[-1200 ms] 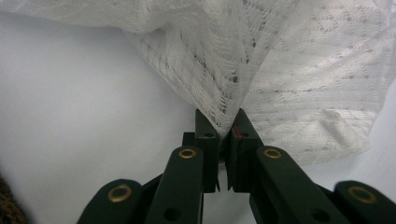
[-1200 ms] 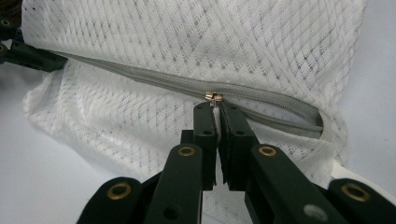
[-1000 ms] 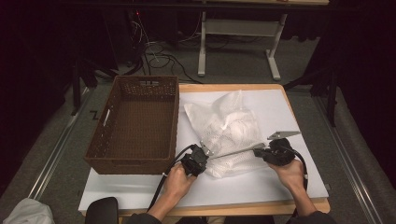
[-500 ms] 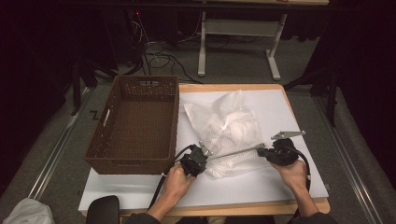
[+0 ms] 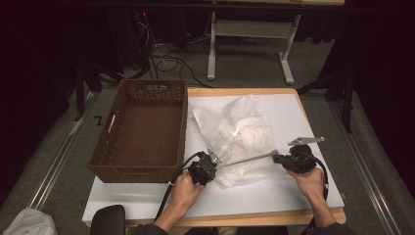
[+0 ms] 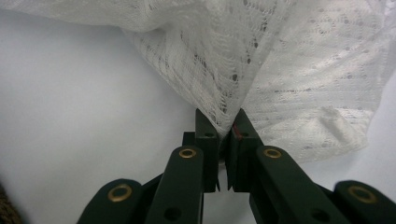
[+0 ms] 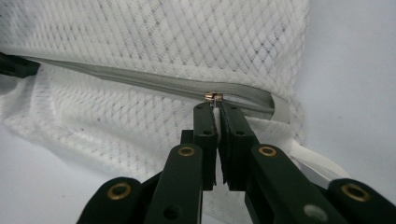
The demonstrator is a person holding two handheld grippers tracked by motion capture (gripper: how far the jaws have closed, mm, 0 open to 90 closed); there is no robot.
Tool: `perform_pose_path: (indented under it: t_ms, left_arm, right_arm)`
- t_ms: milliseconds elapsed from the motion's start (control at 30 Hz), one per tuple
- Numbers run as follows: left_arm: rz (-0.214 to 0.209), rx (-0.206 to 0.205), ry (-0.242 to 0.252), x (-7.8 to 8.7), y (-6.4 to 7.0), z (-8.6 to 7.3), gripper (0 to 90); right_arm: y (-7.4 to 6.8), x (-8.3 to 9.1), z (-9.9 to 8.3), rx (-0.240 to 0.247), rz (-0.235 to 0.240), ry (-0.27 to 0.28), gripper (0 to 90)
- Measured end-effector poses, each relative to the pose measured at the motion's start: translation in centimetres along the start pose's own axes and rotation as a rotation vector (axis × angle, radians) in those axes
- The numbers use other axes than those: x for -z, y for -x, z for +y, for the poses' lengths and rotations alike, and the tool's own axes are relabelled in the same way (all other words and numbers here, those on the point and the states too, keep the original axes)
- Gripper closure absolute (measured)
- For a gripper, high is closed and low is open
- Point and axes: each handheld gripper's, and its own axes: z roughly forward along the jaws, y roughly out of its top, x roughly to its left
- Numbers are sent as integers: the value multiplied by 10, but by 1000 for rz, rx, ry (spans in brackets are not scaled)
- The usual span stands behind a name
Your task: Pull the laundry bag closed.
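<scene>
The white mesh laundry bag (image 5: 240, 142) lies on the white counter (image 5: 303, 196), just to the right of the empty brown wicker basket (image 5: 142, 129). Its grey zipper (image 7: 154, 83) runs along the near edge of the bag, stretched between the two grippers.

The left gripper (image 6: 223, 123) has its jaws almost closed on a pinch of the mesh at the left end of the bag, and the cloth rises out of them in a tight fold. The right gripper (image 7: 215, 108) has its jaws nearly together on the small metal pull of the zipper (image 7: 213, 96), close to the right end of the bag, where a white strap (image 7: 313, 161) hangs out.

I judge the step in hand to be moving the slider along the zipper while the other hand holds the bag firm. To do it well, the left gripper should keep the cloth tight, so the zipper line stays straight and flat. The right gripper should pull along the line of the zipper, not upward, because the pull is very small and can slip out of the jaws. A slow and even motion is better. If the mesh gathers in front of the slider, it may catch in the teeth, so the tension between the two hands must not be lost.
</scene>
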Motion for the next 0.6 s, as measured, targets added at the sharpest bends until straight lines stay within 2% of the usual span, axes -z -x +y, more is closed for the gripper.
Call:
perform_pose_path:
  t_ms: [600]
  left_arm:
    - [-3,3,2,0,0,0,847]
  right_arm:
    - [15,3,-4,-54,-16,11,871]
